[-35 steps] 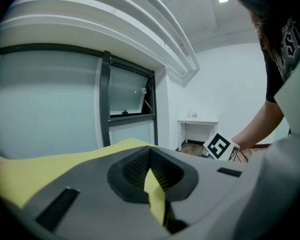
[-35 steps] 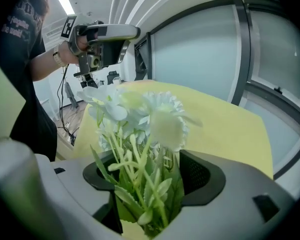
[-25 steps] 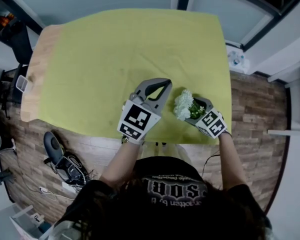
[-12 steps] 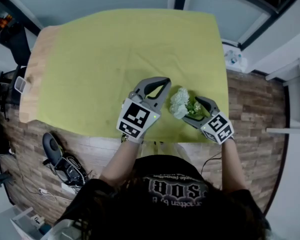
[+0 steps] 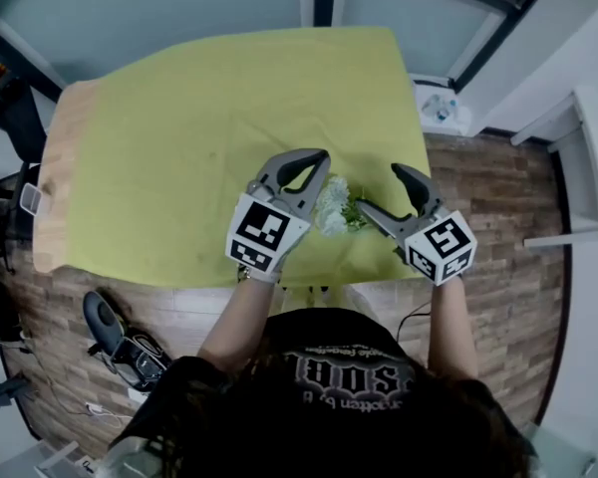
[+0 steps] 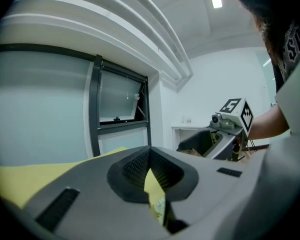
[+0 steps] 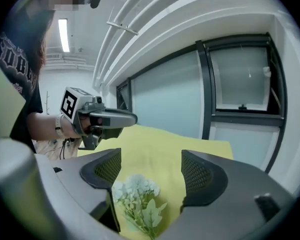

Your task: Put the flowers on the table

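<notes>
A small bunch of white flowers with green leaves [image 5: 334, 207] lies on the yellow cloth of the table [image 5: 199, 118], near its front edge. In the right gripper view the flowers [image 7: 136, 198] rest on the cloth just below and between the jaws, free of both. My right gripper [image 5: 381, 191] stands open right of the blooms, over the stem end. On their left is my left gripper [image 5: 317, 159], shut with nothing in it; in its own view the left gripper [image 6: 150, 173] shows only a thin gap. The right gripper view also shows the left gripper [image 7: 106, 120].
The table's bare wooden end [image 5: 60, 157] shows at the left. Brick floor [image 5: 498, 207] lies to the right, with a white shelf [image 5: 588, 167] beyond it. A dark device and cables [image 5: 115, 332] lie on the floor at the lower left. Windows [image 7: 240, 94] stand behind the table.
My right gripper has opened and let go of the flowers, which now lie on the cloth. It drew back a little to the right. The left gripper stayed shut beside them.
</notes>
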Demonstrator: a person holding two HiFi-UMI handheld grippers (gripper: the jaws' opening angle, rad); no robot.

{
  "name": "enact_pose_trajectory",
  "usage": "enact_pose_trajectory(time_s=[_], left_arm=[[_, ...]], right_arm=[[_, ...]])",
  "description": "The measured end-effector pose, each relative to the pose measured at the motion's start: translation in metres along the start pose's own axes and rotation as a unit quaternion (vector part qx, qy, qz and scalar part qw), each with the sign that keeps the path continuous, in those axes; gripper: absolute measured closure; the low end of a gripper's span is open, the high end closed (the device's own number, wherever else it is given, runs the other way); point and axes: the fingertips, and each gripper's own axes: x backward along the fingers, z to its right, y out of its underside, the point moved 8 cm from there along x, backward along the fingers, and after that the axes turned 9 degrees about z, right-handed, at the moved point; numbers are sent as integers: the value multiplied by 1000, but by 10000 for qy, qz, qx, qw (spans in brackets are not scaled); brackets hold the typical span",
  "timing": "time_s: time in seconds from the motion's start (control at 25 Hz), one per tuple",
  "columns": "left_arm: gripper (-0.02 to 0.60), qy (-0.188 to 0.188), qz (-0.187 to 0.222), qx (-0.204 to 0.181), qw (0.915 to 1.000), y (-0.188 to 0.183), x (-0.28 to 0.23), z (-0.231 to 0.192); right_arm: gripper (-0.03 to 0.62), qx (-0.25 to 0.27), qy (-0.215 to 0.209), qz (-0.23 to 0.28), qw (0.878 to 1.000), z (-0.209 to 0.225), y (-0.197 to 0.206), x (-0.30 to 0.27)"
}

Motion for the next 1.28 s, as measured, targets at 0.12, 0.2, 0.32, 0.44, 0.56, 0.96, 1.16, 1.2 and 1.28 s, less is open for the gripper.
enact_pose_trajectory(time_s=[0.12, 0.2, 0.32, 0.44, 0.56, 0.96, 1.16, 1.2, 1.28], left_arm=[[583, 61, 97, -70, 9999, -9, -7, 2], [583, 106, 148, -141, 9997, -16, -13, 5], [583, 165, 220, -210, 9994, -23, -19, 9], [583, 201, 283, -242, 9991, -28, -21, 11], [583, 237, 339, -271, 9988, -33, -24, 12], [583, 357, 469, -327, 9977, -44, -28, 15], [583, 374, 491, -348, 9975, -45, -28, 15], [584, 371, 494, -351, 9975, -45, -27, 15], [583, 365, 498, -351, 9975, -45, -27, 15]], right_arm=[[206, 141, 241, 151, 9995, 4, -13, 3], [207, 212, 406, 261, 9986, 7, -18, 6], [210, 167, 533, 536, 9970, 8, -28, 9], [228, 134, 638, 717, 9953, 8, -37, 10], [324, 108, 784, 925, 9926, 10, -45, 16], [553, 489, 1389, 1303, 9805, 16, -65, 29], [563, 482, 1581, 1361, 9768, 21, -66, 34], [563, 448, 1611, 1375, 9763, 22, -66, 35], [563, 387, 1664, 1402, 9753, 23, -66, 37]])
